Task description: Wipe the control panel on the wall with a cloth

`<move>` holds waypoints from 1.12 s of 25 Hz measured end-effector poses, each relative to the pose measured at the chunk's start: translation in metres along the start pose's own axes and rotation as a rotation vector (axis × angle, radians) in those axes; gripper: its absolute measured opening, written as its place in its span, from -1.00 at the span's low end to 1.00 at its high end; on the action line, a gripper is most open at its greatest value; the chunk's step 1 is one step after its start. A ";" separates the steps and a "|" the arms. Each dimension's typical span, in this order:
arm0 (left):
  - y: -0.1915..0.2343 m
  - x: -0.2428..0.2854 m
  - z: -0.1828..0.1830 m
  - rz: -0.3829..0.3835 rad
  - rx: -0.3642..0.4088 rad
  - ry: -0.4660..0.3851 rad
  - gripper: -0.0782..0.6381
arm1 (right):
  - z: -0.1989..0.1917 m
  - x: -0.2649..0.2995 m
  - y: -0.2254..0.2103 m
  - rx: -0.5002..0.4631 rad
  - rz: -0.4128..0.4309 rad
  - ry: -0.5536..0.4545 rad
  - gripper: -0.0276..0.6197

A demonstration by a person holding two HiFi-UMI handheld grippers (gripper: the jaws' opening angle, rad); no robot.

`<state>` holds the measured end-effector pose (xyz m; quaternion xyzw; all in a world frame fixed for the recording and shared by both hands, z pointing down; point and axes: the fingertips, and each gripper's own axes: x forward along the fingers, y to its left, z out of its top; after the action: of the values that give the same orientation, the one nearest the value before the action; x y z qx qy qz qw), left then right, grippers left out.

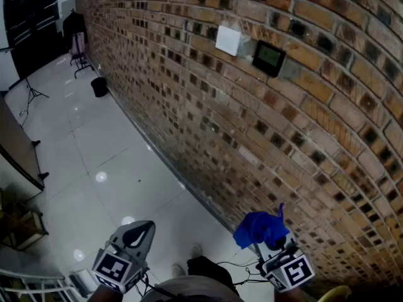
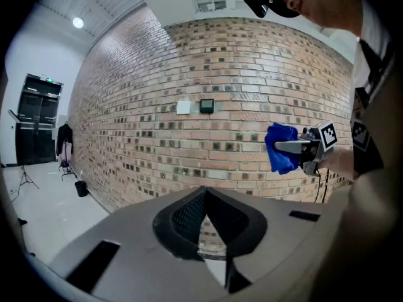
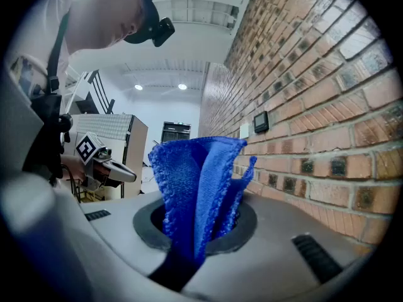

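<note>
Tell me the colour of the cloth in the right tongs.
Bright blue. The folded blue fabric cloth shows best in the right gripper view.

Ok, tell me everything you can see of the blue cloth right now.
The blue cloth is a soft, nubby rag, microfibre by its look, with a stitched edge, bunched into upright folds. Its lower part is pinched in the shut jaws of the right gripper; the rest stands loose above them. It hangs in the air beside the brick wall, apart from it and lower than the control panel. Nothing else touches it.
</note>
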<state>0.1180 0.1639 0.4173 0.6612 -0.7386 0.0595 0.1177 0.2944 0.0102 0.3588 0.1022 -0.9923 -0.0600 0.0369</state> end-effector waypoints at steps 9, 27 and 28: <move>0.110 0.097 0.048 0.009 0.030 -0.025 -0.78 | 0.014 0.140 -0.077 -0.017 -0.005 -0.034 -0.64; 0.171 0.307 0.115 -0.468 0.163 0.001 -0.78 | 0.104 0.231 -0.193 -0.590 -0.452 0.122 -0.64; 0.171 0.315 0.119 -0.510 0.179 0.002 -0.78 | 0.116 0.235 -0.193 -0.666 -0.487 0.147 -0.64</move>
<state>-0.0932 -0.1476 0.3938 0.8334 -0.5400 0.0936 0.0708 0.0932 -0.2134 0.2342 0.3206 -0.8602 -0.3769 0.1235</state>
